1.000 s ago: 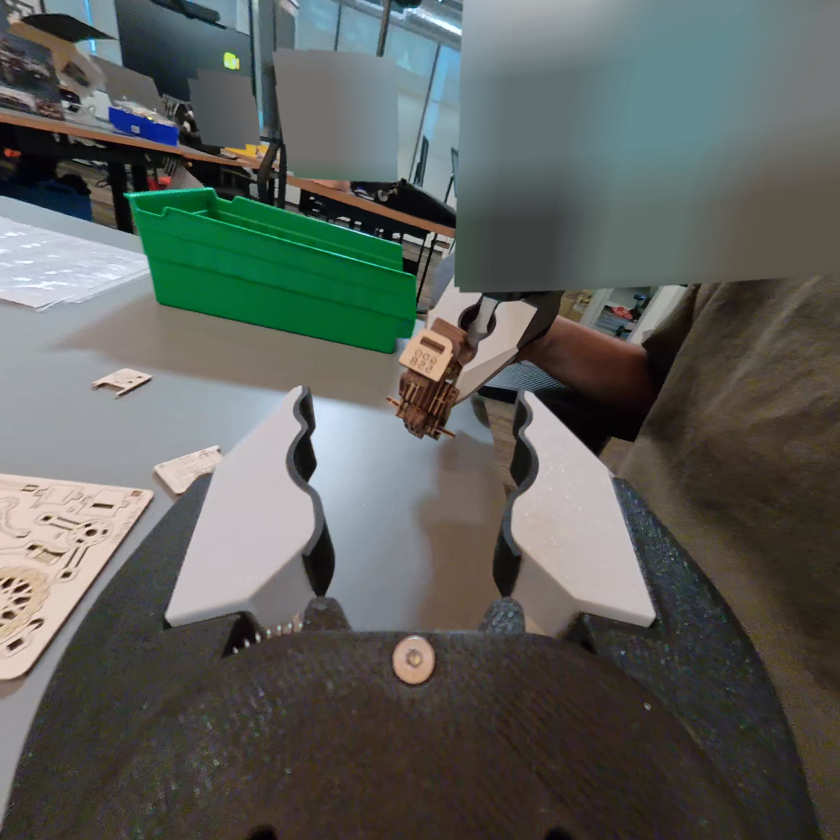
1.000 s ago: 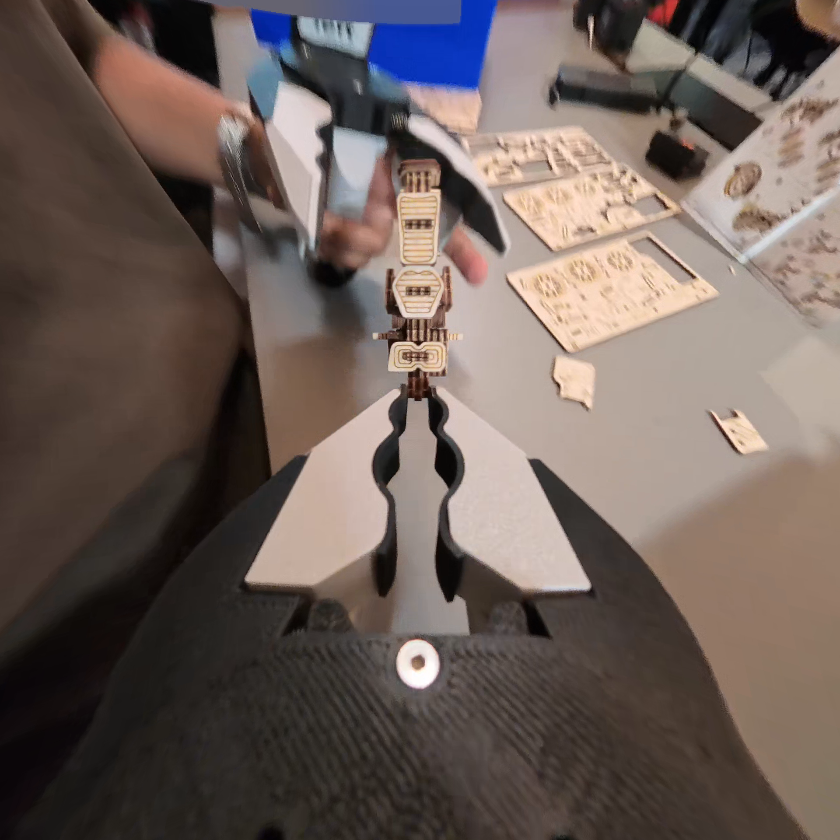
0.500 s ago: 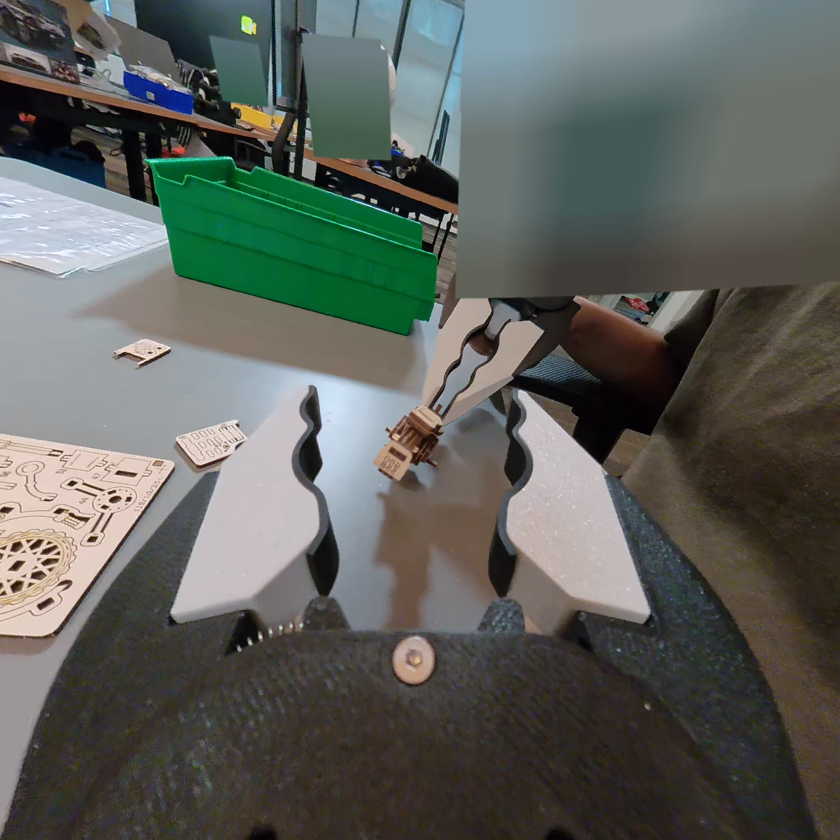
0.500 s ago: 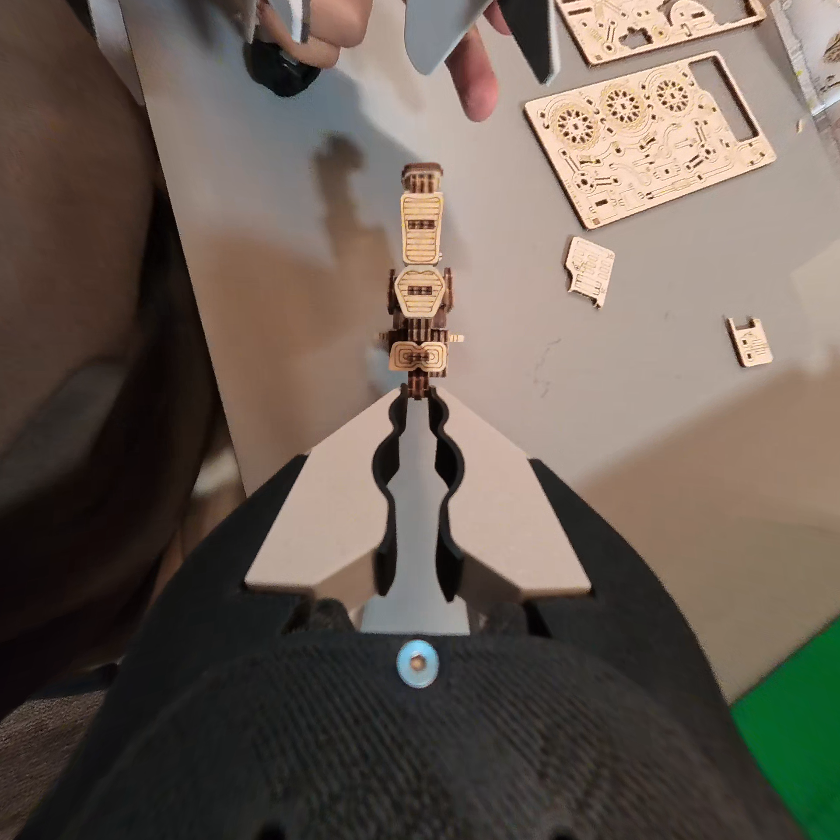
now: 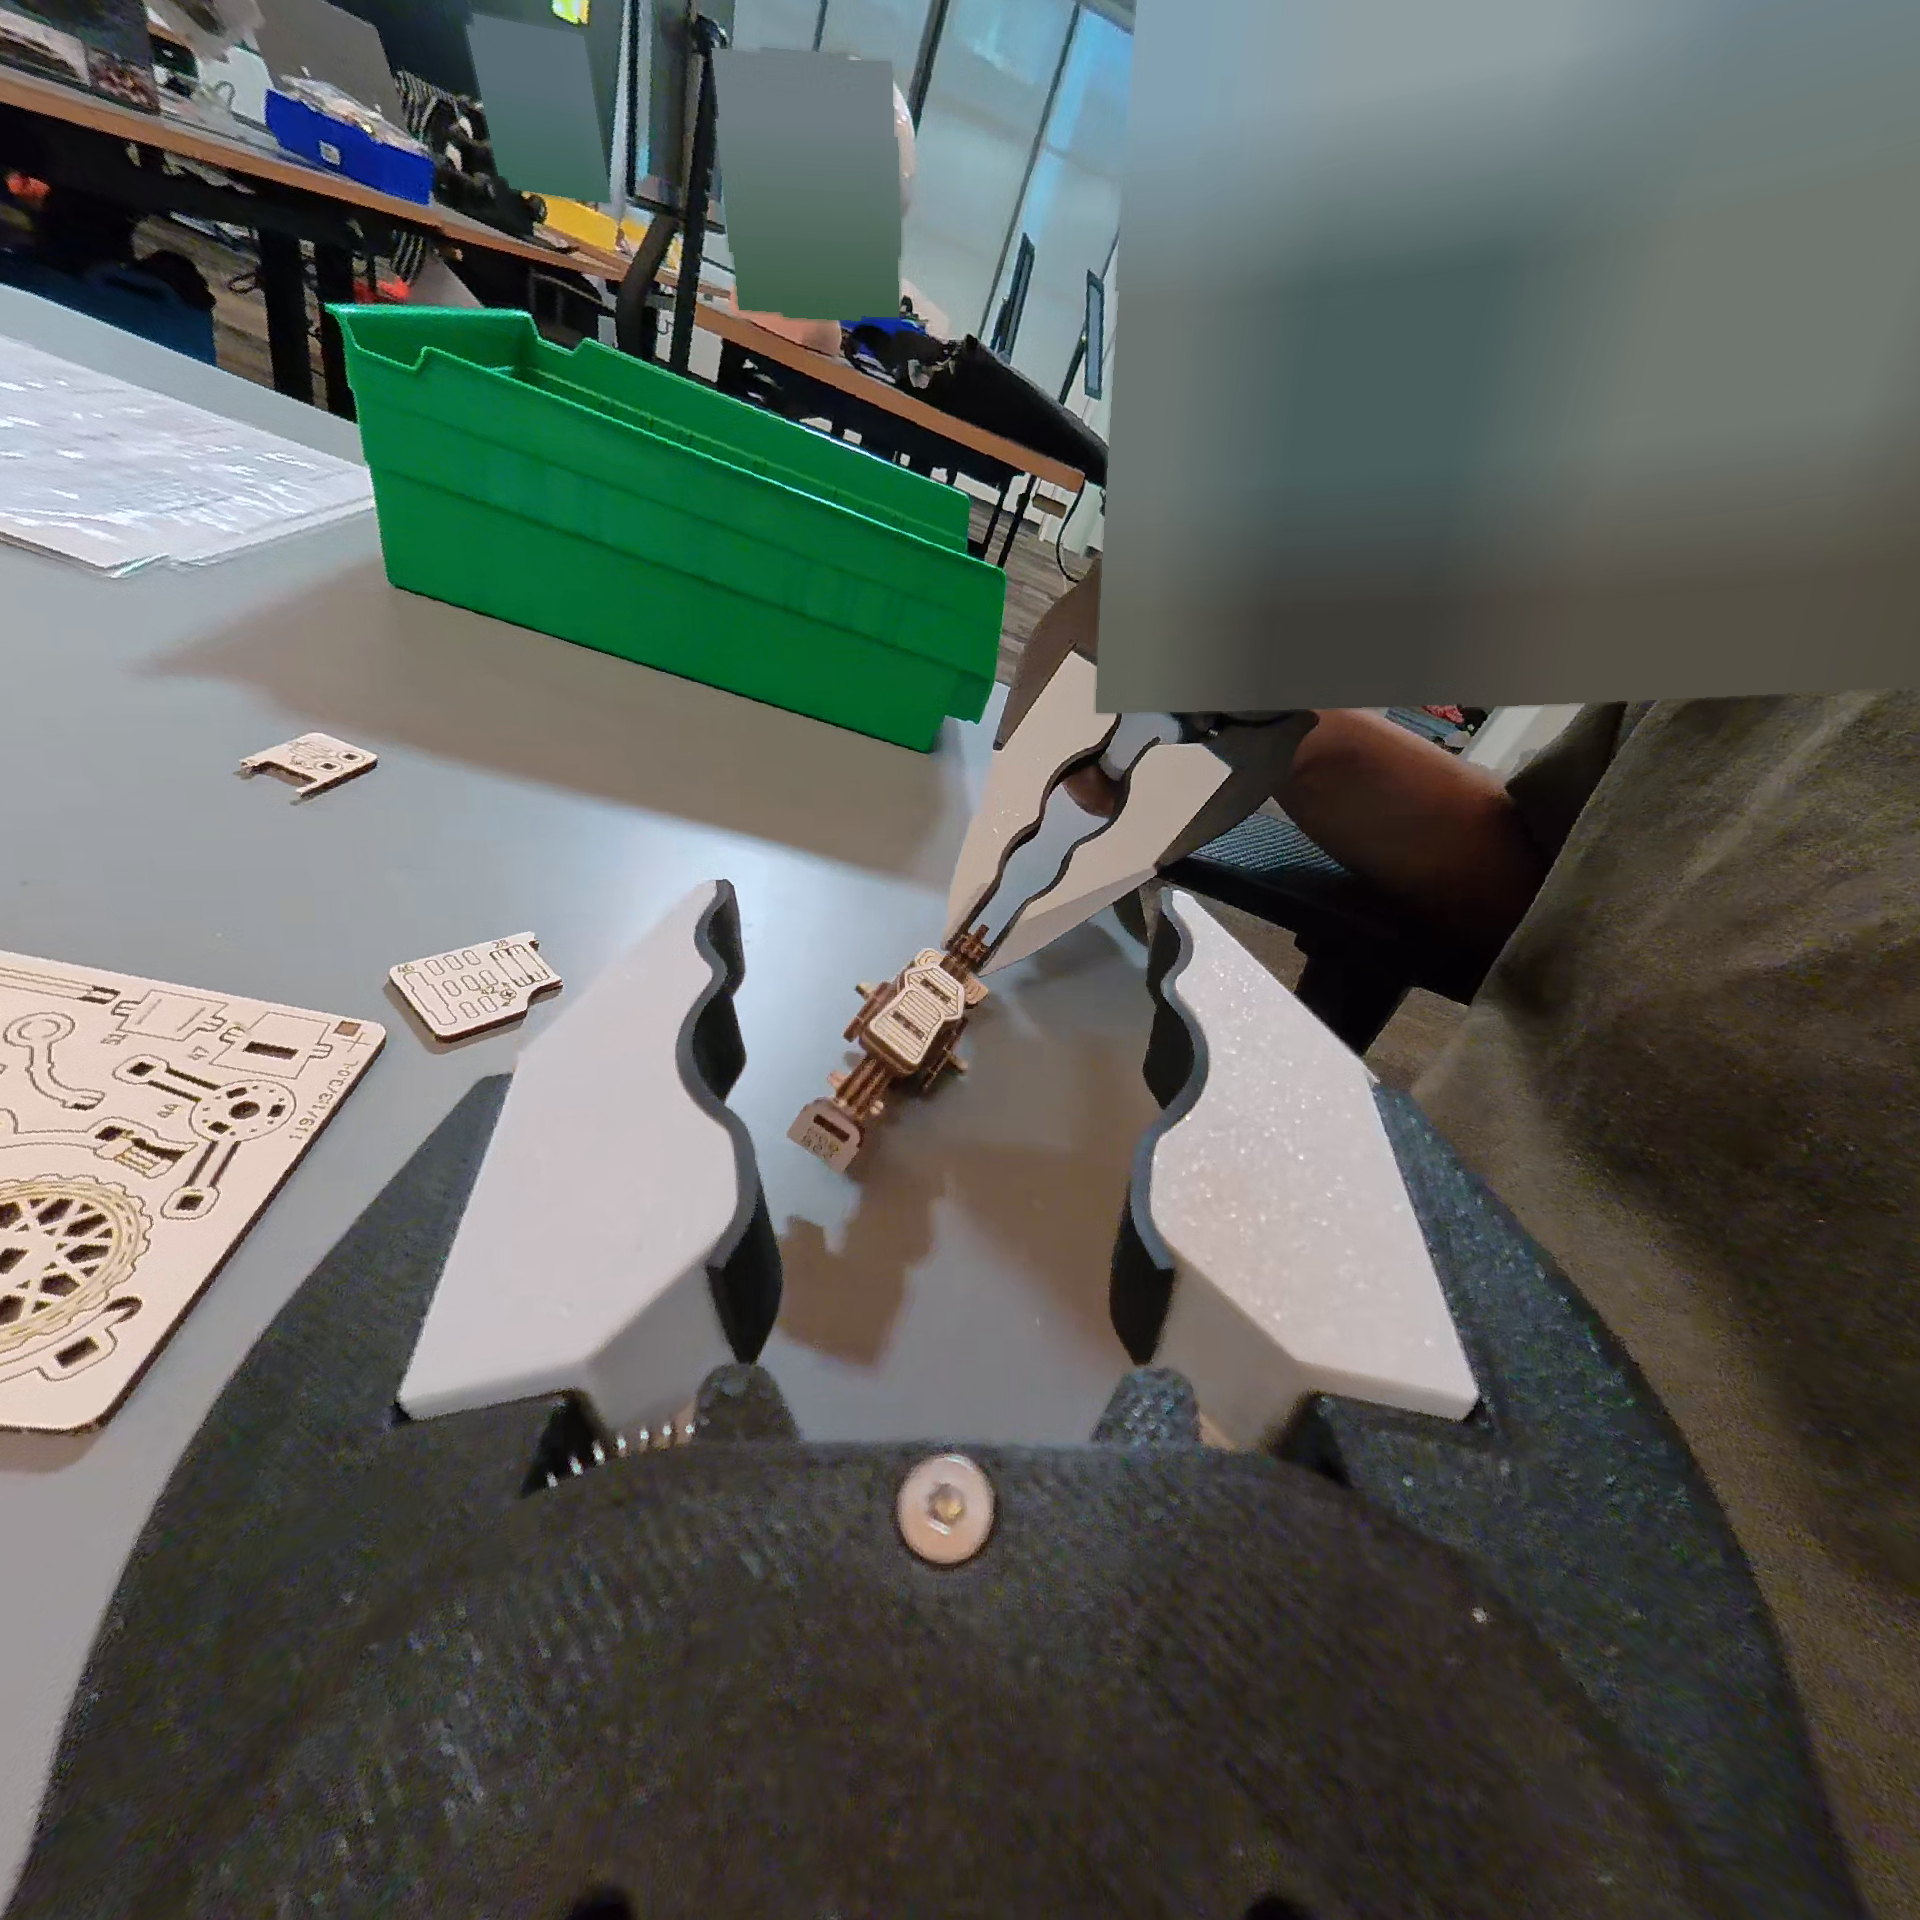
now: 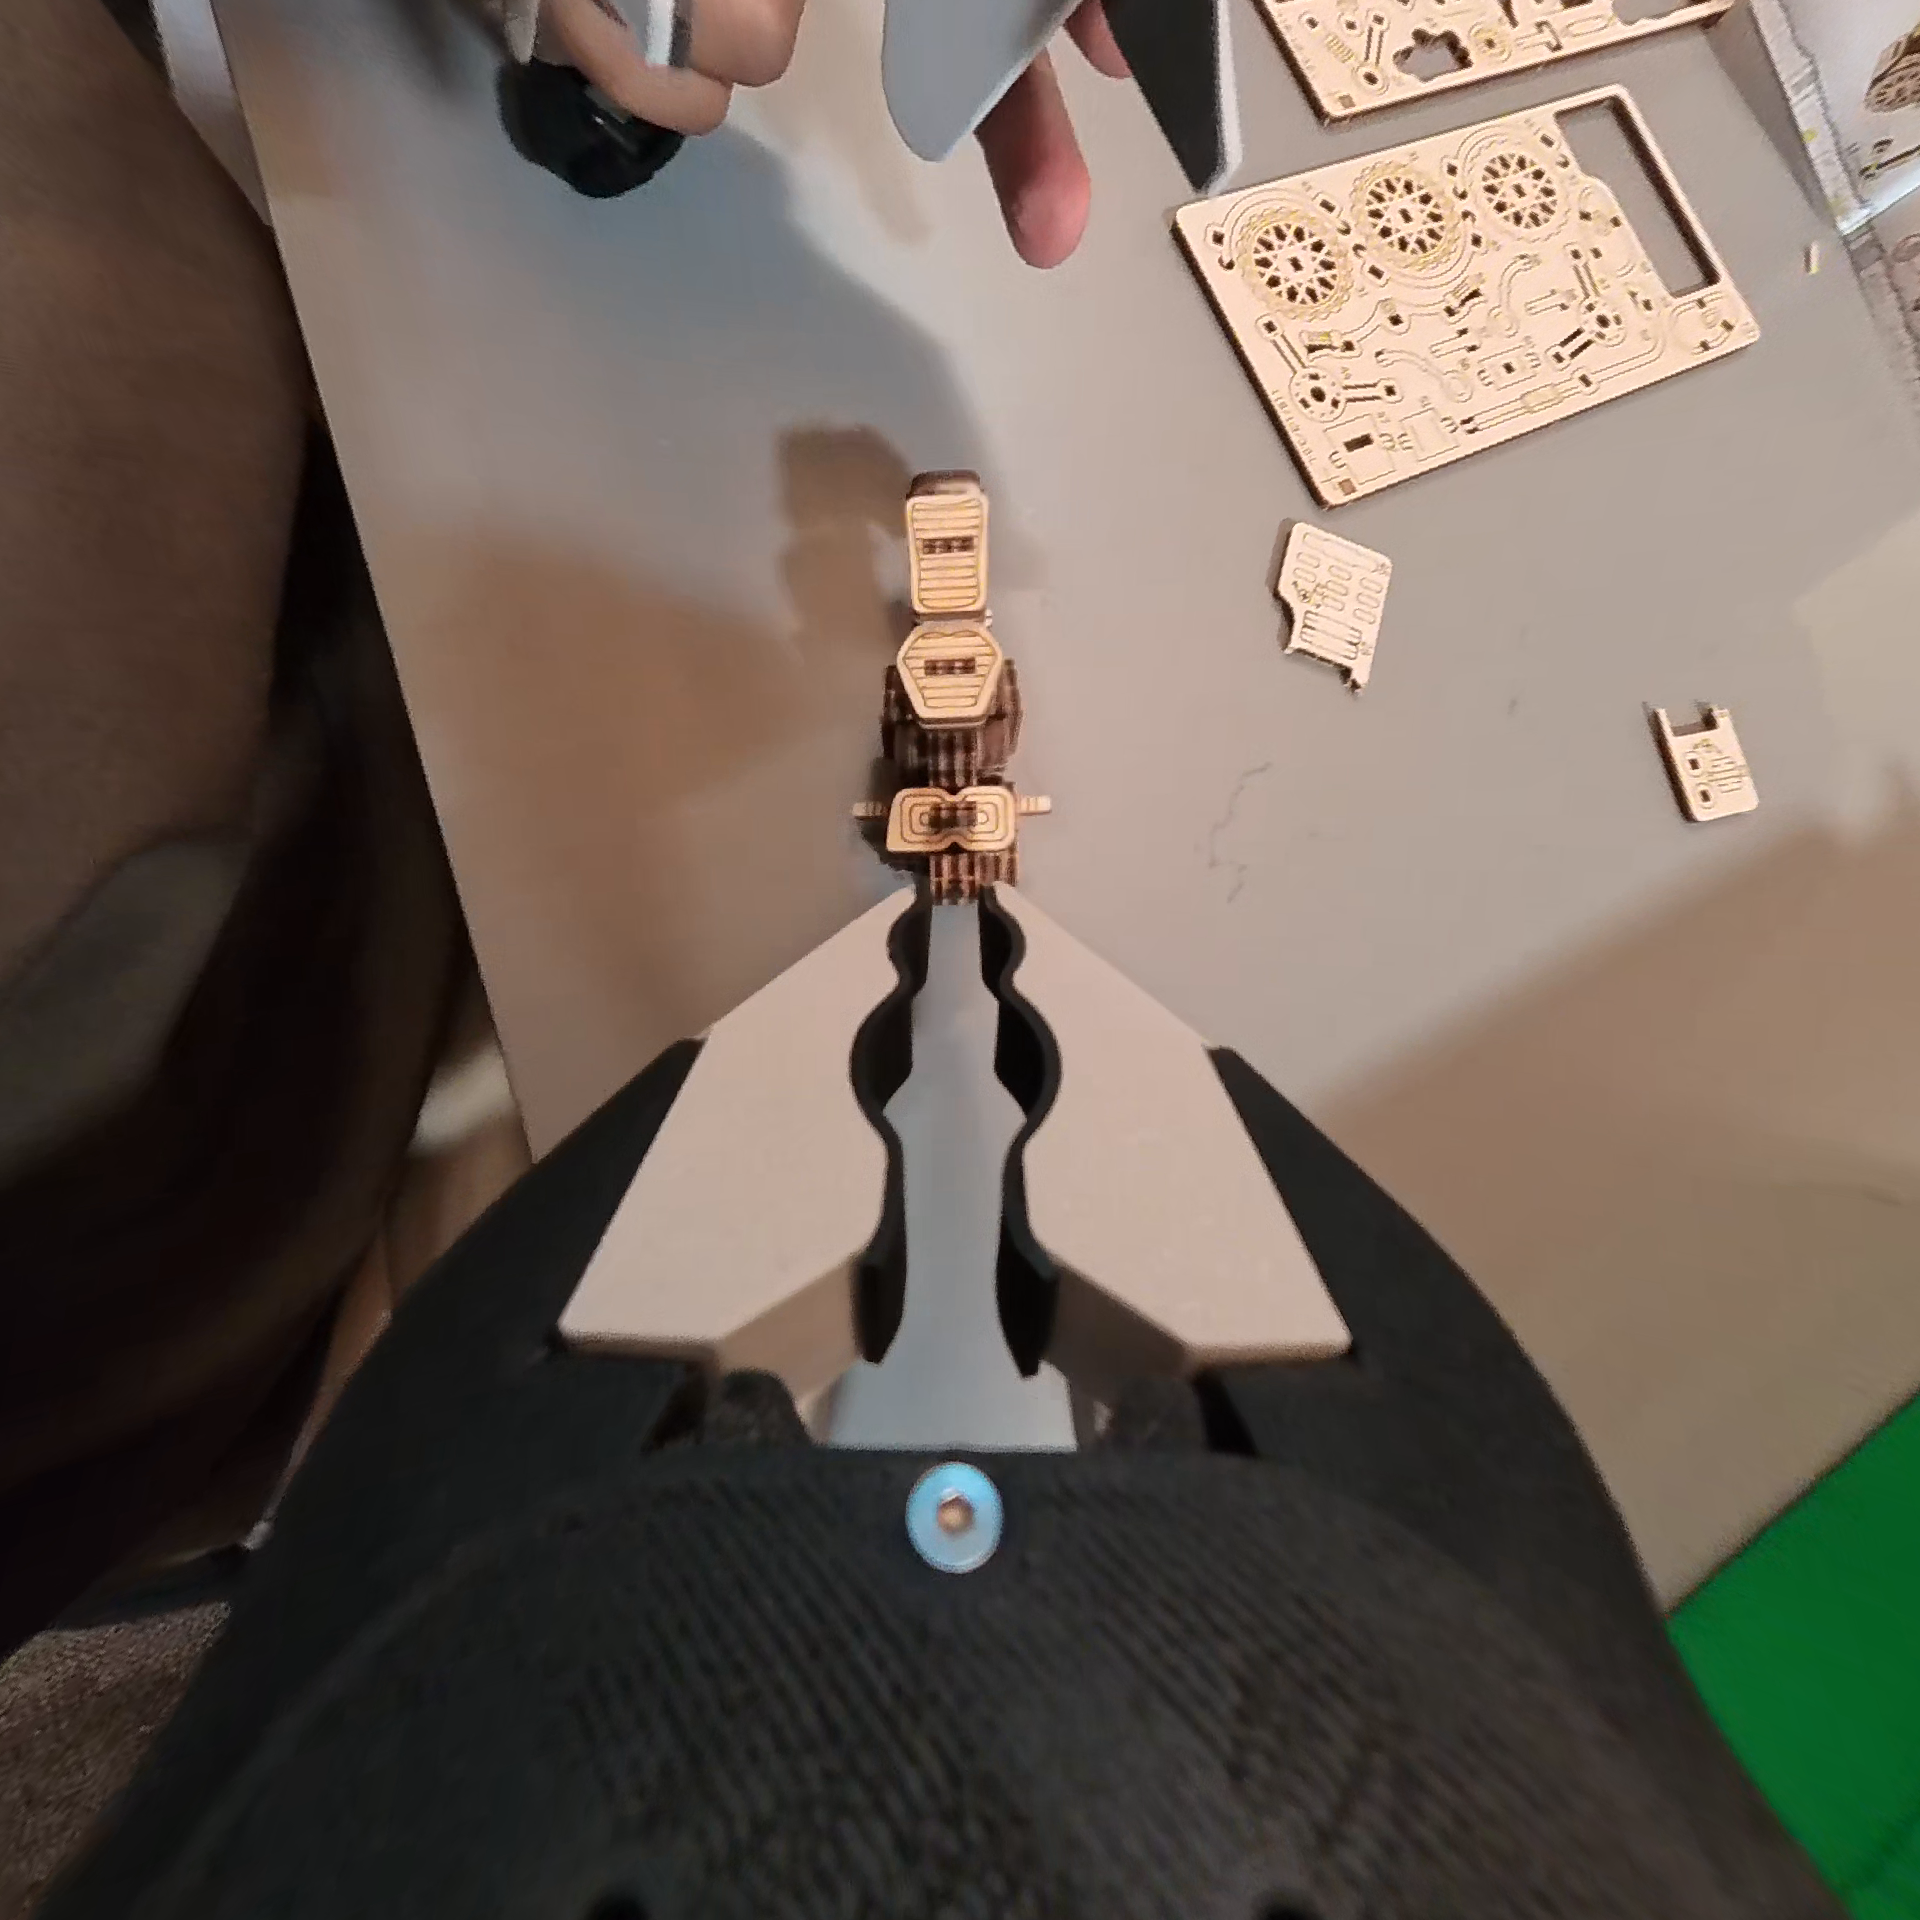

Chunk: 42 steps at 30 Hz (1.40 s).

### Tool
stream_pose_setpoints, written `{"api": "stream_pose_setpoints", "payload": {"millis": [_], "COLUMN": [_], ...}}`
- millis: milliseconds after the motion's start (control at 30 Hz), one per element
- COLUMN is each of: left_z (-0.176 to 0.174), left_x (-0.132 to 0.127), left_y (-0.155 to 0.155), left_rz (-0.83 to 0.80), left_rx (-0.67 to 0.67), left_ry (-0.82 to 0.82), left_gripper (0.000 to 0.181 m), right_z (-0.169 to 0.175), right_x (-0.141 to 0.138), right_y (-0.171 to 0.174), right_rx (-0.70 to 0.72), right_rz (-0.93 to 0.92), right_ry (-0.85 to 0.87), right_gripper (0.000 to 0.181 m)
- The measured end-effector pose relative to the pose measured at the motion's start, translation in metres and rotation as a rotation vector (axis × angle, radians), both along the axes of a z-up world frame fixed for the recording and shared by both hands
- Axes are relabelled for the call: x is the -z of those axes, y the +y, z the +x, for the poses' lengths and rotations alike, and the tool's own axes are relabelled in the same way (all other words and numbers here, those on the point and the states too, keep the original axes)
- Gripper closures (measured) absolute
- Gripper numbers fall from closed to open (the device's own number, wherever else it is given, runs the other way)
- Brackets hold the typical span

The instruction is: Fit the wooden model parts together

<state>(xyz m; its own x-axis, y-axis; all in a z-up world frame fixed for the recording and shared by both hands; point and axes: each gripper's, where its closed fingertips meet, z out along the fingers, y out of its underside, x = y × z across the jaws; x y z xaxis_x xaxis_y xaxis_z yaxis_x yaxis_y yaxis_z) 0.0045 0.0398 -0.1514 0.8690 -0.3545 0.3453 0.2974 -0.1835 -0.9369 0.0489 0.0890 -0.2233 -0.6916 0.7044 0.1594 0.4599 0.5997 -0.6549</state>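
Observation:
A small part-built wooden model [image 6: 951, 686] lies low on the grey table [image 6: 1351, 1018], held by its near end in my right gripper [image 6: 954, 902], which is shut on it. In the left wrist view the model [image 5: 902, 1039] lies between my open, empty left gripper's [image 5: 940, 935] fingers, with the right gripper [image 5: 977, 951] coming down from the upper right onto its far end. Two loose wooden pieces [image 6: 1333, 603] [image 6: 1704, 761] lie to the right of the model. A laser-cut wooden sheet [image 6: 1455, 281] lies beyond them; it also shows in the left wrist view [image 5: 125, 1174].
A green plastic bin [image 5: 665, 540] stands at the back of the table. Clear plastic sheets [image 5: 135, 468] lie at the far left. The person's torso [image 5: 1704, 1143] is close on the right, at the table edge. The hand [image 6: 1039, 197] holding the left gripper shows at the top.
My right gripper has brought the model down from mid-air to the table surface, tilting it flat. My left gripper has stayed open and drawn a little closer around it.

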Motion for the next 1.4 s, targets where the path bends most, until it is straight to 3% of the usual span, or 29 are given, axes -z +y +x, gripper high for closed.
{"api": "stream_pose_setpoints", "payload": {"millis": [33,733,933,1000,1133,1400], "left_z": [0.0,-0.005,-0.006,-0.008,-0.004,-0.056], "left_x": [0.0,0.001,0.0,-0.001,-0.012,-0.022], "left_y": [0.0,0.001,0.0,0.0,-0.007,-0.013], "left_rz": [0.0,-0.005,-0.001,0.002,0.082,0.173], "left_rx": [-0.001,-0.011,-0.015,-0.015,0.032,-0.159], "left_ry": [-0.002,-0.031,-0.044,-0.053,-0.063,-0.11], "left_gripper": [0.105,0.108,0.113,0.115,0.111,0.116], "right_z": [-0.001,-0.005,-0.012,-0.021,-0.03,-0.042], "right_x": [0.0,-0.004,-0.036,-0.05,-0.07,-0.059], "right_y": [0.001,0.006,0.012,0.021,0.033,0.044], "right_rx": [0.005,0.026,0.073,0.146,0.24,0.311], "right_rz": [0.002,-0.037,-0.196,-0.266,-0.375,-0.448], "right_ry": [0.003,0.034,0.158,0.239,0.369,0.362], "right_gripper": [0.174,0.16,0.157,0.141,0.133,0.13]}}
